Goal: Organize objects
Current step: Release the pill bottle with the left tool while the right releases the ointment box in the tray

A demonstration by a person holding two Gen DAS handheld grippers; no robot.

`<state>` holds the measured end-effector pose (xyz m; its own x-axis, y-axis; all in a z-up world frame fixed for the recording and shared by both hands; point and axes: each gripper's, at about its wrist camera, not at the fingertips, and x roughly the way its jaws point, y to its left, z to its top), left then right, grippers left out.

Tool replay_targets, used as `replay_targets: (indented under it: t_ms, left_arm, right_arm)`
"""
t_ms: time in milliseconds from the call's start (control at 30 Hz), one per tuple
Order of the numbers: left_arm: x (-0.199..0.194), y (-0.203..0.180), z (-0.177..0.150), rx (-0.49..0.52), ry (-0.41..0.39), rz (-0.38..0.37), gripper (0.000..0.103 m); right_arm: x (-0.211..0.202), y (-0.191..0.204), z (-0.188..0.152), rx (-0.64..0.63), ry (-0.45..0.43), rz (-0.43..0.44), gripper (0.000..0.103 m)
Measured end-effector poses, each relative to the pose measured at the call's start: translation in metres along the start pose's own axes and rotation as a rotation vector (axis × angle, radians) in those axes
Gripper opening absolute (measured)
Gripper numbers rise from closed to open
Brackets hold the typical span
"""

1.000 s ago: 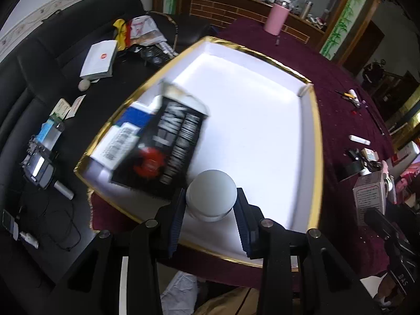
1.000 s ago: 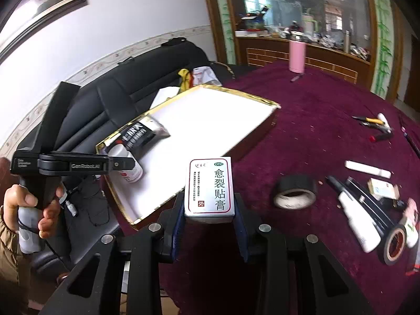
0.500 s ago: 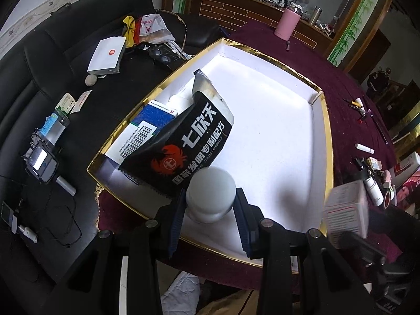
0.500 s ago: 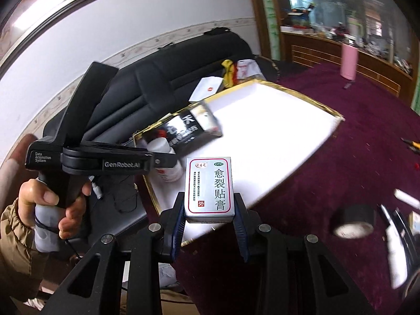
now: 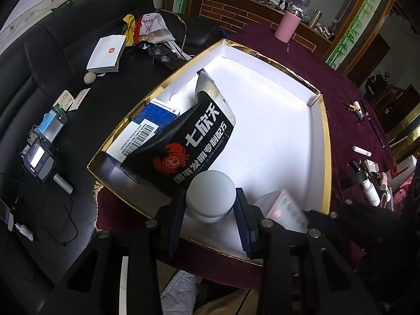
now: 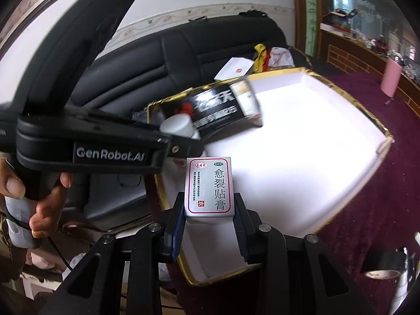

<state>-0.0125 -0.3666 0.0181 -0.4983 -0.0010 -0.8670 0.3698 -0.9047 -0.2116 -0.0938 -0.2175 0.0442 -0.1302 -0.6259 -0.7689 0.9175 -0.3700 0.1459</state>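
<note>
Maroon velvet table [image 5: 349, 99] | left claw [image 5: 210, 207] pinches round white jar [image 5: 211, 197] | right claw [image 6: 208, 215] pinches glossy carton [image 6: 208, 186]

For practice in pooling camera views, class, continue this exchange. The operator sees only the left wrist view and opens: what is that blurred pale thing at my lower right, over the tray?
Observer: A small box with a red-framed label, sharp in the right wrist view.
Operator: Is it lying loose?
Observer: No. The right tongs are shut on its two sides.
Operator: My left tongs are shut on the bottle. What is behind them?
Observer: A bare left hand wrapped round the black handle.
</note>
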Motion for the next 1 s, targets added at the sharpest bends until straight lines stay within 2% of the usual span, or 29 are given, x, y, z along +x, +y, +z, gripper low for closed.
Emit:
replay_targets:
  t_ms: [300, 400, 567, 667, 733, 833, 1000]
  left_arm:
    - [-0.003, 0.002, -0.001, -0.008, -0.001, -0.007, 0.036]
    - [-0.010, 0.001, -0.001, -0.013, -0.019, -0.020, 0.036]
    - [-0.021, -0.007, -0.003, 0.007, -0.053, -0.016, 0.036]
    - [-0.028, -0.013, -0.004, 0.015, -0.079, -0.019, 0.038]
    - [-0.032, -0.016, -0.004, 0.017, -0.099, -0.019, 0.043]
    - [-0.038, -0.024, -0.006, 0.028, -0.135, -0.028, 0.051]
    - [-0.037, -0.047, -0.010, 0.094, -0.145, -0.042, 0.057]
  right_arm:
    - [0.001, -0.001, -0.005, 0.023, -0.004, 0.025, 0.039]
    - [-0.005, -0.002, -0.010, 0.034, -0.020, 0.015, 0.042]
    - [-0.024, -0.005, -0.018, 0.080, -0.077, -0.002, 0.055]
    - [-0.043, -0.009, -0.025, 0.128, -0.132, -0.026, 0.066]
    - [-0.056, -0.013, -0.032, 0.166, -0.169, -0.045, 0.080]
    - [-0.077, -0.023, -0.045, 0.241, -0.232, -0.073, 0.095]
    - [-0.100, -0.042, -0.068, 0.348, -0.294, -0.119, 0.100]
